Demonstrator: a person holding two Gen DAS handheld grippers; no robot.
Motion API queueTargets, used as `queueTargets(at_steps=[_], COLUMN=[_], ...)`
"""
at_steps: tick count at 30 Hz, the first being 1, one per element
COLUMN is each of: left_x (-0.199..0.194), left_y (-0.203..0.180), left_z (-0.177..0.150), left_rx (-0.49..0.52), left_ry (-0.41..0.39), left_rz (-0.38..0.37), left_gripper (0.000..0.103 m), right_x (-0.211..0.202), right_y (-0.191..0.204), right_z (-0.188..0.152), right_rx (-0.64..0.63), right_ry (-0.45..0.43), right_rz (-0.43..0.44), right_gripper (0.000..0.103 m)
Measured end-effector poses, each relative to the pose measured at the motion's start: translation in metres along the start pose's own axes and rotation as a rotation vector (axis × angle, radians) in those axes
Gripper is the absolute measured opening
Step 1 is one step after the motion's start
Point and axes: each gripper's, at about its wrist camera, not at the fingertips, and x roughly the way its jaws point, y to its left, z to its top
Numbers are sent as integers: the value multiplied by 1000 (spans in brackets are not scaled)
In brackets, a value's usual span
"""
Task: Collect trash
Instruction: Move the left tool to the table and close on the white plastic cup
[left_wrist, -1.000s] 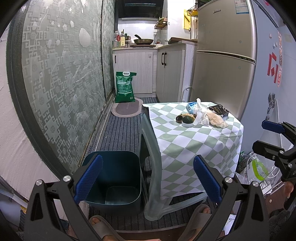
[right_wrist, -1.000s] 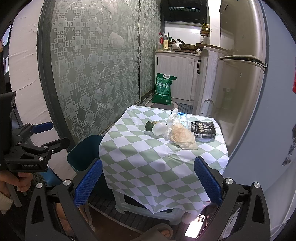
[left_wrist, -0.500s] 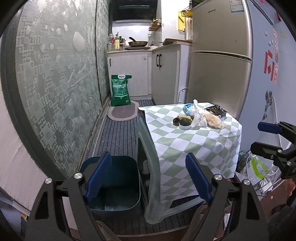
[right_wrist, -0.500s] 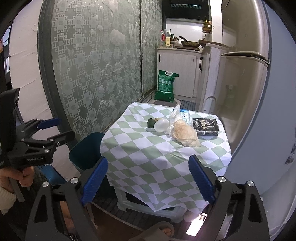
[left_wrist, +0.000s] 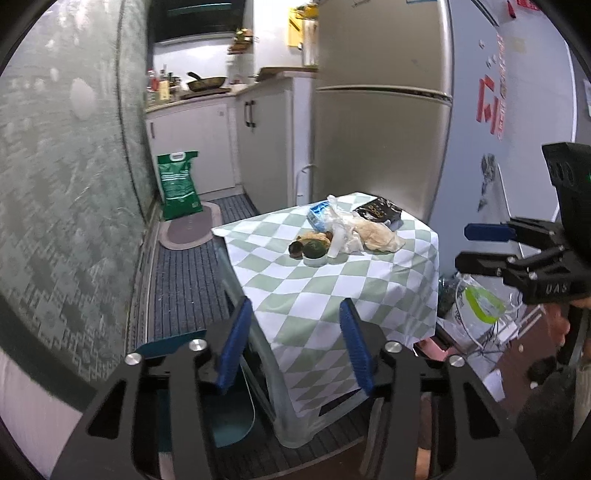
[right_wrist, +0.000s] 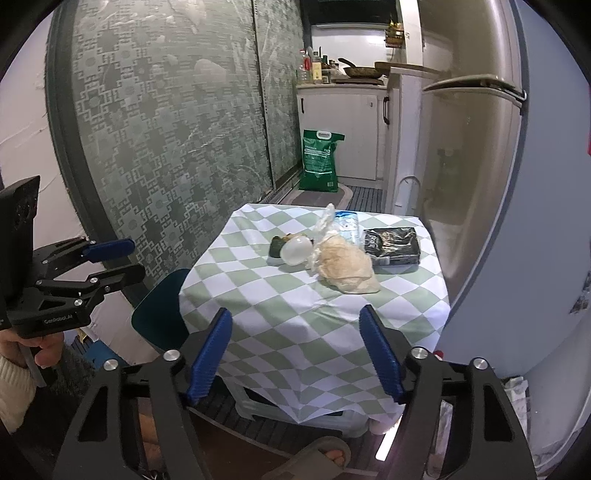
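On the small desk (right_wrist: 280, 295) with the green and white checked cloth, the trash is seen in one heap near the far side. A clear plastic bag (right_wrist: 345, 269) with something pale and crumpled inside lies in the middle. A black packet (right_wrist: 393, 245) lies just beside it on the right, and a blue and white wrapper (right_wrist: 349, 225) lies behind it. A white cup (right_wrist: 295, 250) is tipped on its side next to some dark green and brown fruit scraps (left_wrist: 312, 247).

A dark teal bin (right_wrist: 160, 314) is seen on the floor at the left of the desk, partly hidden by the cloth.

The left hand-held gripper (left_wrist: 295, 343) is held in the air in front of the desk. Its blue pads are spread, with nothing between them, but the jaws have just been closing and are much narrower than a second ago. The right hand-held gripper (right_wrist: 295, 354) is also held up in front of the desk, empty and spread. Its jaws have been closing a little too. The desk now looks nearer in both views than before. No trash is touched yet.
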Motion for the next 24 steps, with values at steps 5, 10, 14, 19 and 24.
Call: queueTargets(at_steps=[5, 10, 14, 19, 24], left_x=[15, 33, 53, 74, 93], left_y=[0, -6, -14, -19, -26], left_z=[14, 28, 40, 50, 58], left_rx=[28, 84, 128, 160, 185], left_ry=[18, 43, 68, 93, 107], left_rz=[-50, -88, -121, -138, -174], left_gripper=[48, 44, 39, 37, 32], right_x=[6, 13, 22, 35, 50], right_y=[-9, -22, -29, -41, -48], right_z=[6, 11, 18, 29, 35], right_rx=[0, 12, -4, -22, -50], right_ry=[19, 35, 58, 85, 116], right_rz=[1, 8, 3, 5, 19], right_gripper=[65, 61, 58, 51, 45])
